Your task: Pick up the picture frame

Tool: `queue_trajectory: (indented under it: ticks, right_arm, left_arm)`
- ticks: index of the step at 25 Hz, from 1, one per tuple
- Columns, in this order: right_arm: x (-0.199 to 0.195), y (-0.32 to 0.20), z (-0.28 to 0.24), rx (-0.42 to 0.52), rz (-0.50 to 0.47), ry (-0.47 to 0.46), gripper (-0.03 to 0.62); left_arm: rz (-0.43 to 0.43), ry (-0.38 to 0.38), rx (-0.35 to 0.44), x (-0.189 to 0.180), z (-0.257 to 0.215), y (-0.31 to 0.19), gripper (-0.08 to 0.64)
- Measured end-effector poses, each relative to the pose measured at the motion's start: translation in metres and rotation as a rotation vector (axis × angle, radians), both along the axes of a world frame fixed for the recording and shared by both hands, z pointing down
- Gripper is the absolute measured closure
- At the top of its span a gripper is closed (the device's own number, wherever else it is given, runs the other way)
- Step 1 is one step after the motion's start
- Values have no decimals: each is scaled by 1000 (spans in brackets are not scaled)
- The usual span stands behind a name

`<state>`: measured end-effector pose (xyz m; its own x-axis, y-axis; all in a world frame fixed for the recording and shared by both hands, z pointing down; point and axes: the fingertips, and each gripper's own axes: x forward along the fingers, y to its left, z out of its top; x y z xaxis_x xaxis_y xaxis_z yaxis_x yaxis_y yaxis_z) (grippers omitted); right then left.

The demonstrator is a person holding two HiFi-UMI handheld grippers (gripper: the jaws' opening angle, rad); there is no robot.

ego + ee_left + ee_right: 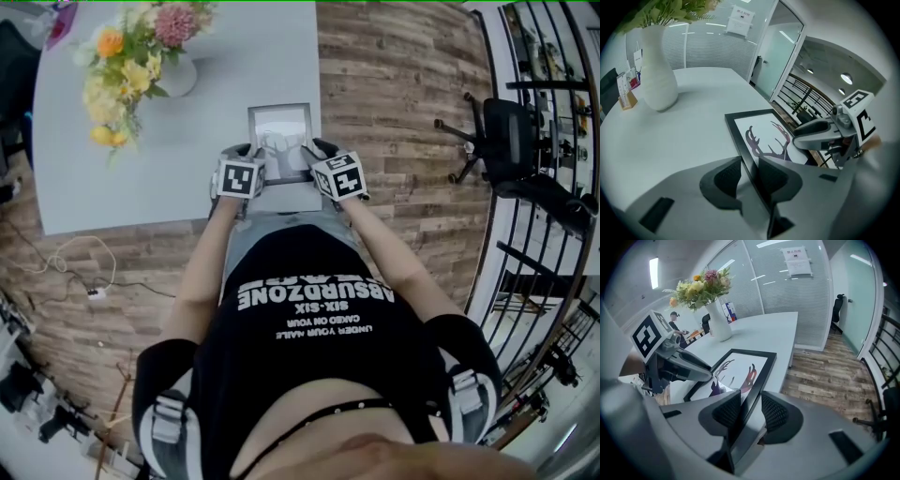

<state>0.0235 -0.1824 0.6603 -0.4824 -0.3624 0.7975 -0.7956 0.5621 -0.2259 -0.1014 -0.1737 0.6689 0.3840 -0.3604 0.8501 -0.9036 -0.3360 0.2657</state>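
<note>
Evidently I am at the grasp step. The picture frame (279,136) lies flat on the grey table (112,187), close to its near edge, and I have a gripper on each of its long sides. The left gripper (749,176) has its jaws apart, with the frame's black left rail running between the pads. A sliver of table shows between the rail and the outer pad, so I judge it not yet clamped. The right gripper (751,411) likewise stands wide, the right rail between its pads and a gap beside the outer one.

Next I need to close both pairs squarely on the rails, then raise both hands together and level, so the frame neither twists nor slips.

The head view gives me both grippers set evenly across the frame, and the vase of flowers (155,56) well clear beyond it, but not the pads. Only the gripper views show those, and the antler print in the frame.
</note>
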Motion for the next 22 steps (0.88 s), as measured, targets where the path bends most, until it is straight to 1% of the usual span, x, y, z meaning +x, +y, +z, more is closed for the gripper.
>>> queue_trajectory:
  ticks: [7,12,14,19,22]
  right_arm:
    - [-2,1,0,-18,43,-4,455]
    - [-2,2,0,-34,62,10,466]
    - [-4,1,-2,-27,56,16,467]
    - [-4,0,-12,1,54,23,474]
    - [-6,1,-17,14,51,27,477]
  left_arm:
    - [-5,0,-2,0,0,0,439]
    - [-17,-31,-1,-4,-2,0,439]
    - [-25,-43,-4,-6,-3,0,440]
    - [-40,-28,12,-5,-12,2,440]
    - [-52,-38,17,-7,-15,5,442]
